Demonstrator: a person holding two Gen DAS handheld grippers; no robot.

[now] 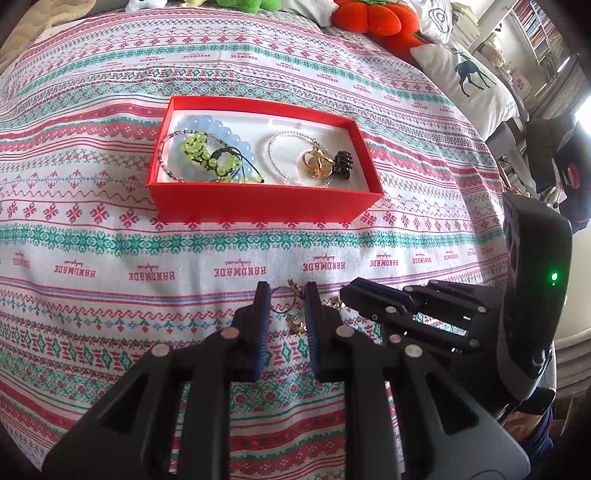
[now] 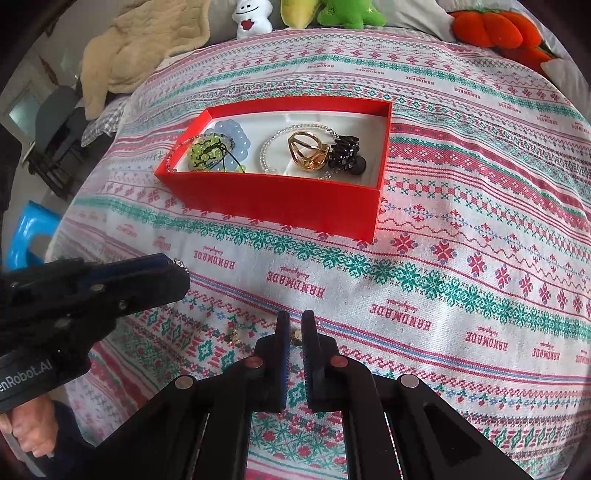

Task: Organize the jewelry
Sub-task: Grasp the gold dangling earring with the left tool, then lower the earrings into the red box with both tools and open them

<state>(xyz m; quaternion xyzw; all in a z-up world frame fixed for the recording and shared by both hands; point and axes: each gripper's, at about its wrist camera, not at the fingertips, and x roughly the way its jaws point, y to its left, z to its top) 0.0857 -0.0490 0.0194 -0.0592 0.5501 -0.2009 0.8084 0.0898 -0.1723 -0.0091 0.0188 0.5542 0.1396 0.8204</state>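
My left gripper points down at the patterned bedspread, its blue pads closed on a thin hoop earring with small gold charms. In the right wrist view the left gripper comes in from the left with a bit of chain at its tip. My right gripper is shut on a small gold piece right at the cloth. It shows beside the left one as the right gripper. Another gold charm lies loose between the two. The red box further back holds bead bracelets, a gold piece and a black claw clip.
Plush toys and an orange pumpkin cushion line the far edge of the bed. A deer-print pillow lies at the right and a beige blanket at the far left. A blue stool stands beside the bed.
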